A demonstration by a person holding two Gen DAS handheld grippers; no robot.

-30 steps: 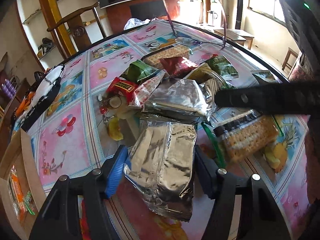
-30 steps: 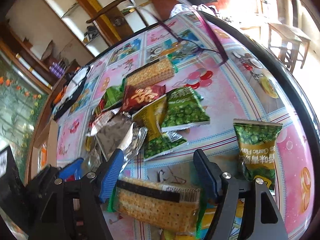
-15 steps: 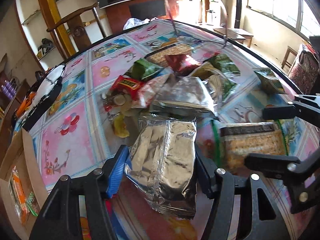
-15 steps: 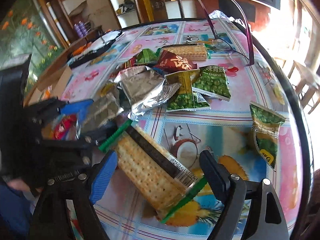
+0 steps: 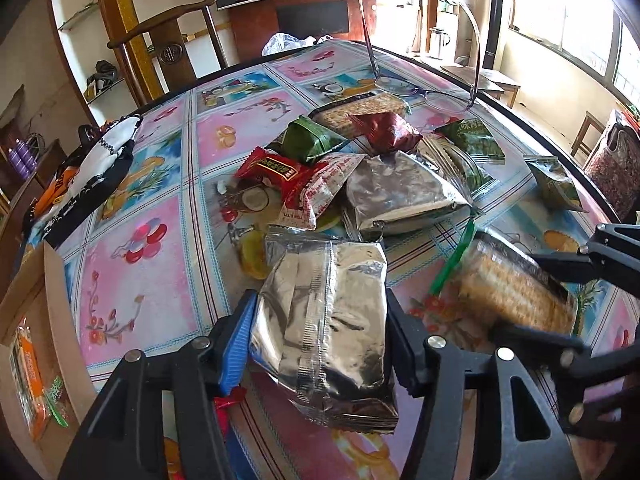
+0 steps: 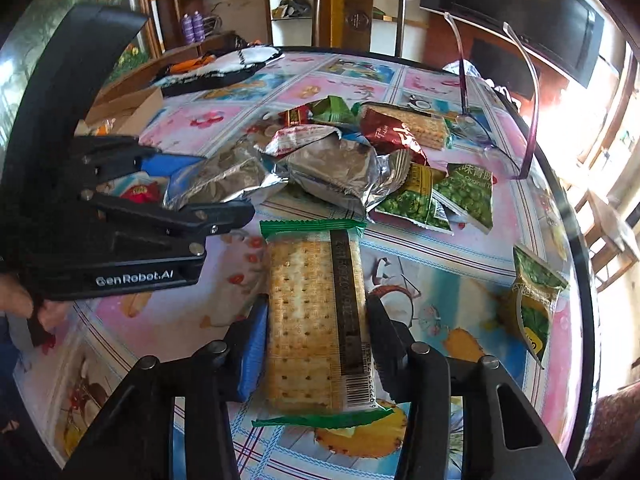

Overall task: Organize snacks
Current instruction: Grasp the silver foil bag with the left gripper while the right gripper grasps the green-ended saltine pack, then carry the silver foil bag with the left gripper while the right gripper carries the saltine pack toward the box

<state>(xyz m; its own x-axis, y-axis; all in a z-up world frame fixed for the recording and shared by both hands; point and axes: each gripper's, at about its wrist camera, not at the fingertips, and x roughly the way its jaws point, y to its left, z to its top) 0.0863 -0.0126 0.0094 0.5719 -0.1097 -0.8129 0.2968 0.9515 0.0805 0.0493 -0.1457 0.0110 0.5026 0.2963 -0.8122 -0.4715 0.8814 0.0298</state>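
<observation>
My left gripper (image 5: 320,344): matt black plastic, ribbed blue pad on one finger, shiny metal pins. It's clamped on a crinkled silver foil pack (image 5: 324,328), mirror-glossy. My right gripper (image 6: 316,344), same build, pinches a cracker pack (image 6: 316,320) in clear glossy film with green crimped ends. Tablecloth (image 5: 140,280) is smooth printed vinyl with a sheen. Box (image 5: 52,300) is matt brown cardboard. Chair (image 6: 360,12) is dark varnished wood.

Heaped at table (image 5: 160,280) centre: snack packets (image 5: 400,196). Nearest, foil bag (image 5: 324,320); cracker pack (image 5: 512,292) to its right. Far right, eyeglasses (image 5: 424,92). Near left edge, cardboard box (image 5: 48,320).
</observation>
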